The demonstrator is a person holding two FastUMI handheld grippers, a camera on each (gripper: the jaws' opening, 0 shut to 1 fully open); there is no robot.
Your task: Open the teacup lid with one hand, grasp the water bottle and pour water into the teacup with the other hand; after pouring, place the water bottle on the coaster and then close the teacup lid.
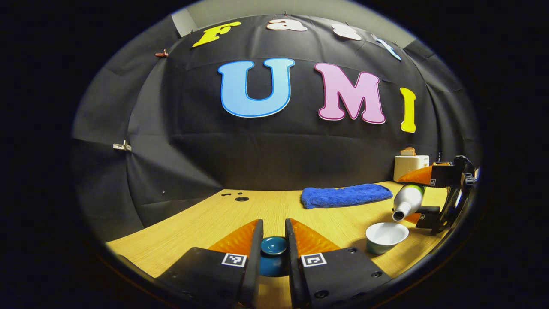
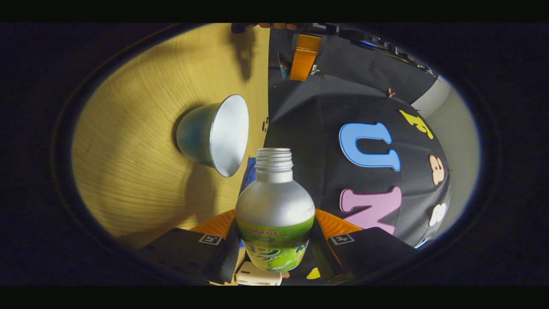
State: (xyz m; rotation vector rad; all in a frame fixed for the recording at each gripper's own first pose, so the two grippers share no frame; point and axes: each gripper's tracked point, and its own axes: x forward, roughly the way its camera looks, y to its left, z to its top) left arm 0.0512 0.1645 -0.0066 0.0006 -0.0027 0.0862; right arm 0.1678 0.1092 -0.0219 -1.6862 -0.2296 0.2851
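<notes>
The left gripper (image 1: 273, 244) holds the lid (image 1: 273, 246) between its two fingers, low above the near part of the table (image 1: 206, 223); both fingers press on its sides. The lid looks like glazed ceramic, so it is probably hard, smooth and easy to chip, and a grip at its narrow knob part seems the safe place.

In the right gripper view, the right gripper (image 2: 274, 240) is clamped on the bottle (image 2: 274, 214), with the fingers at the labelled belly. The bottle is tipped over, and its open mouth is just above the rim of the cup (image 1: 386, 237), at the right of the table. It looks like thin metal, stiff and light but slippery, so the wide belly is likely the best hold.

The cup stands open. No water stream can be seen. A blue cloth (image 1: 345, 195) lies farther back.
</notes>
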